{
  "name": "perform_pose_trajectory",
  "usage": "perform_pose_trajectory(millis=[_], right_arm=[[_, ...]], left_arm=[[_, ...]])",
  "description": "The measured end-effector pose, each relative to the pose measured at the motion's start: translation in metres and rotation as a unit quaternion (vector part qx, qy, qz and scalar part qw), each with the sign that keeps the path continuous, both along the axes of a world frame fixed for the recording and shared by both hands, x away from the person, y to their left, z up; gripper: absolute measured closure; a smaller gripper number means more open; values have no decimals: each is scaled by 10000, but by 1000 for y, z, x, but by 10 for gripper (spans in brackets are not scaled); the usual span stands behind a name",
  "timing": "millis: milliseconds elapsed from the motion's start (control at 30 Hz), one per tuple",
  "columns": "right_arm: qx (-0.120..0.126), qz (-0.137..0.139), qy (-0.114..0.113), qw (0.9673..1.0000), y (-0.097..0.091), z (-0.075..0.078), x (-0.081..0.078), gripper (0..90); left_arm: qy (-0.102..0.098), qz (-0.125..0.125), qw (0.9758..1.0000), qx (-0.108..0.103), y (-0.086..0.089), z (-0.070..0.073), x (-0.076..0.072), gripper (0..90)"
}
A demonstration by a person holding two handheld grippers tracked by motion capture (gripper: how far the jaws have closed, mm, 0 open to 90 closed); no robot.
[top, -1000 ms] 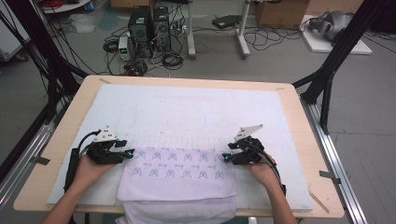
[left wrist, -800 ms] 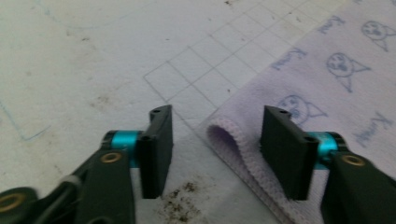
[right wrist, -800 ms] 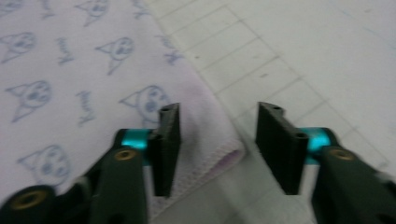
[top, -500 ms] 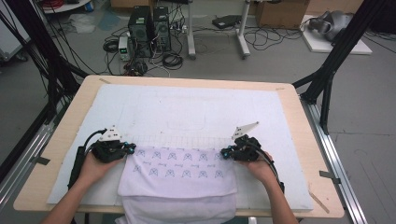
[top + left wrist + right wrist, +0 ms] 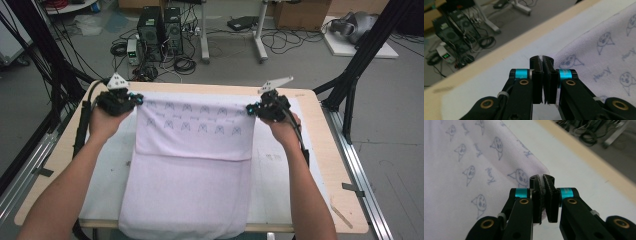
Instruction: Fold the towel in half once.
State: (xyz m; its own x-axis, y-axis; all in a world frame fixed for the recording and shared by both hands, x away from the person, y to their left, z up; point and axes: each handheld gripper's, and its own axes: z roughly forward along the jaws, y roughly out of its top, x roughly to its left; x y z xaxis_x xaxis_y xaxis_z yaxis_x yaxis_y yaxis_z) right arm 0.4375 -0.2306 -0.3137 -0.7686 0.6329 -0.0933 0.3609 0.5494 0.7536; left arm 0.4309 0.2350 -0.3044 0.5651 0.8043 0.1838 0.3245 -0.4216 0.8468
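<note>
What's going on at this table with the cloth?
A person holds a gripper in each hand and is handling a pale cloth printed with little cat faces. The left gripper and the right gripper are each shut on a corner of it, held above the far side of the table. The cloth stretches between them, and its near end drapes over the table's near edge.

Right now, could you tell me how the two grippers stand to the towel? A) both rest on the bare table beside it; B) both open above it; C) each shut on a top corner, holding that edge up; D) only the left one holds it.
C: the left gripper and right gripper each pinch a top corner of the towel, its printed edge raised between them; cloth shows between the shut fingers.
</note>
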Motion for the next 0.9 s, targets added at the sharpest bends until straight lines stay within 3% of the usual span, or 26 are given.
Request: perform_pose_trajectory(millis=[67,133,167,200,267,400,533,667,900], right_arm=[[126,-32,-104,9999,0,17,8,862],[109,-83,-50,9999,1,21,15,841],[166,-117,3,9998,2,18,18,782],[187,-208,62,9996,3,12,20,699],[255,-183,262,9992,4,-4,21,643],[336,-98,612,9975,1,-33,12,581],[450,-11,661,9968,-2,-49,-2,563],[518,66,640,9966,-2,-55,-14,537],[483,300,667,9962,2,-66,-43,518]], left_arm=[[-40,16,10000,-49,1,11,6,865],[112,107,9999,-54,2,8,11,828],[197,248,9995,39,2,3,12,742],[303,259,9992,0,5,-4,13,669],[503,271,9983,-86,13,-21,11,617],[782,185,9964,-288,26,-50,0,565],[889,-65,9951,-424,28,-68,-15,538],[992,-310,9940,-332,25,-79,-27,519],[890,-690,9933,-275,16,-87,-56,517]])
